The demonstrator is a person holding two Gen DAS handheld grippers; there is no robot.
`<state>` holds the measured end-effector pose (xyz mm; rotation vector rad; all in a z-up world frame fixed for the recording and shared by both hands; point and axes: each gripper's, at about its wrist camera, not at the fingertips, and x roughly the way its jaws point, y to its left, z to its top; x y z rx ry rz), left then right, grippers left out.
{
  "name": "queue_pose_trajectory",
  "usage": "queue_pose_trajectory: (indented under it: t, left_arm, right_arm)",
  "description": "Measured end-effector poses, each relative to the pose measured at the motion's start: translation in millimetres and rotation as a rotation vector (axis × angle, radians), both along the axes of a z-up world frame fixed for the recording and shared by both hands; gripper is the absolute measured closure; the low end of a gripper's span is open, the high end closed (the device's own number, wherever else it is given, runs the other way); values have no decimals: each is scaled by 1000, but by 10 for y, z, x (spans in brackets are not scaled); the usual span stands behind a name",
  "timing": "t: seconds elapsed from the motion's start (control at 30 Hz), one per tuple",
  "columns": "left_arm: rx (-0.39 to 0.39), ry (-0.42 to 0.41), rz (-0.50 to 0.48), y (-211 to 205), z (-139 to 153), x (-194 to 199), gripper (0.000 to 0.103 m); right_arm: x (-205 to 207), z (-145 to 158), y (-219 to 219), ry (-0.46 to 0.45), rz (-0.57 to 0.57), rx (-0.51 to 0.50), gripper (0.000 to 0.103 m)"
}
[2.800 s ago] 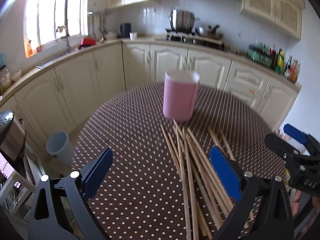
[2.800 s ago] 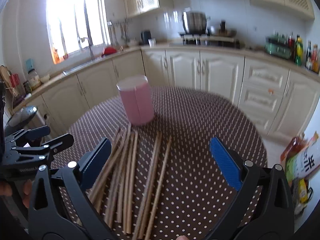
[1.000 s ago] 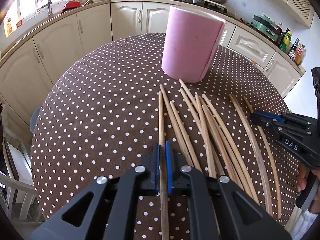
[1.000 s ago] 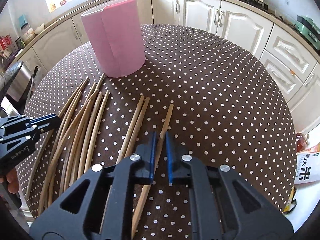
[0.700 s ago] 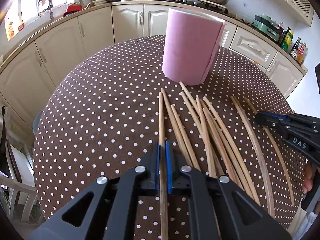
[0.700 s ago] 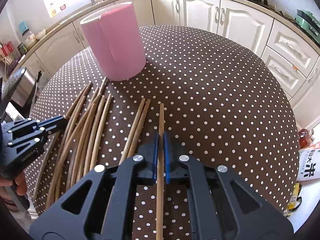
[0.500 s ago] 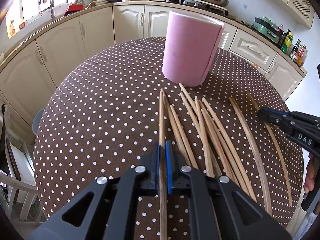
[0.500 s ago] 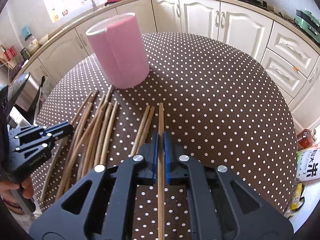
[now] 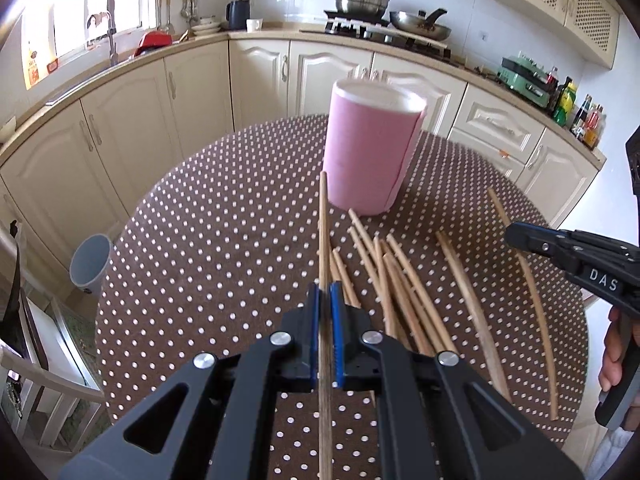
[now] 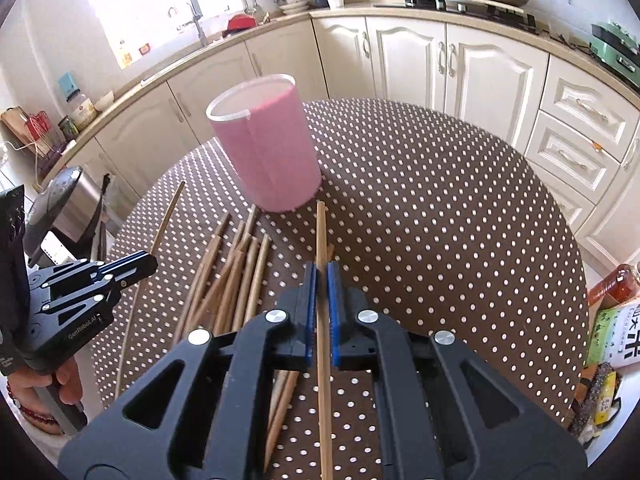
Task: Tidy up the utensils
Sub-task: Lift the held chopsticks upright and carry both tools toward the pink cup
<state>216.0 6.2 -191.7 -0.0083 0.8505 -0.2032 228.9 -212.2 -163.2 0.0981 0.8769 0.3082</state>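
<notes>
Now, left gripper (image 9: pixel 325 312): my jaws are clamped on one long thin wooden chopstick (image 9: pixel 323 236), tip aimed at the tall pink cylindrical holder (image 9: pixel 370 156).
Right gripper (image 10: pixel 322 292): pinched tight on its own wooden stick (image 10: pixel 321 240).
Loose pile (image 9: pixel 404 280): lying on the brown polka-dot tablecloth (image 9: pixel 224 224), just before the holder.
Handling: light, stiff, smooth, I reckon; a mid-shaft grip should stop it swivelling.

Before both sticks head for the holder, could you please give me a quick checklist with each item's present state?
1. Left gripper shut on a wooden chopstick: ok.
2. Right gripper shut on its own chopstick: ok.
3. Pink cylindrical holder upright on the brown dotted tablecloth: ok.
4. Holder's mouth open: ok.
5. Holder empty inside: cannot tell.
6. Loose chopsticks left to collect: not ok.
</notes>
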Motion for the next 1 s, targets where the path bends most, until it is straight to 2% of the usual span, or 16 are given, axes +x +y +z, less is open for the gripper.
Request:
queue_pose_trajectory:
  t: [0.4,0.83,1.0]
  left_arm:
    - [-54,-129,-62,-85,619,-205,96]
    - [-49,-198,-94,-210,988,-174,96]
    - [-22,-204,-97,-255,1036,-134,96]
  right_arm:
    - [-160,455,140,-101,47,51,97]
    - [-214,820,255,-184,71,62,97]
    - [-170,848,249,-187,81,54,97]
